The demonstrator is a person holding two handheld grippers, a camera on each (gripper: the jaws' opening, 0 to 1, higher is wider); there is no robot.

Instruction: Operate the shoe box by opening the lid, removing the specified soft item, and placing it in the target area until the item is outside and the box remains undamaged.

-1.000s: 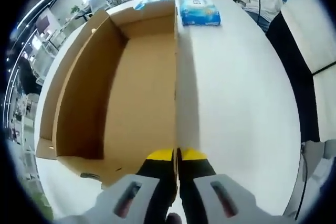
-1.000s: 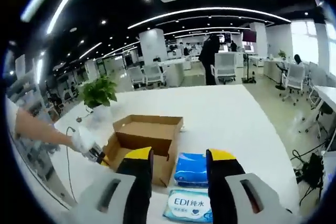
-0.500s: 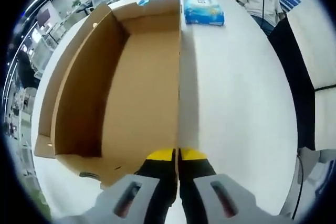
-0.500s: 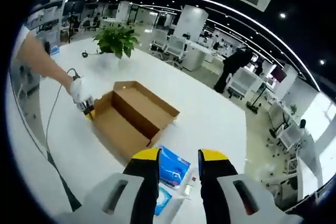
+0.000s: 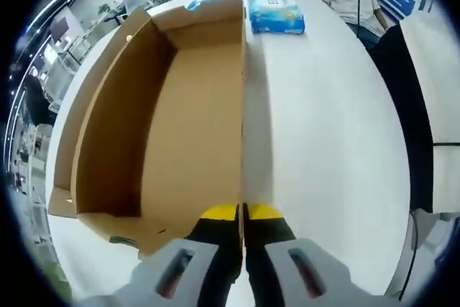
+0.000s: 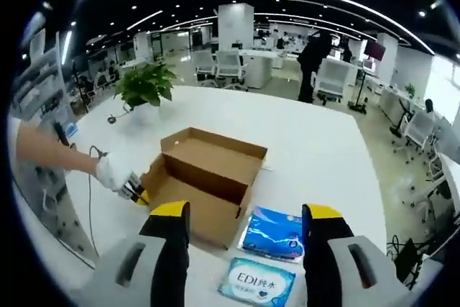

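Left tool point(image 5: 242, 211) has its yellow-tipped jaws pressed together on the near wall of the open, empty box point(image 5: 180, 120), which lies on the white table point(image 5: 323, 127). Right tool point(image 6: 244, 213) hangs above the table with its jaws spread wide and nothing between them. Just beside the box, at its end away from the left tool, lie a blue pack point(image 6: 275, 224) and a tissue pack point(image 6: 255, 282), both outside it.

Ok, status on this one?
Left hand-held gripper shut on box wall. Right hand-held gripper open, empty. Tissue packs outside on table. Nothing in way.
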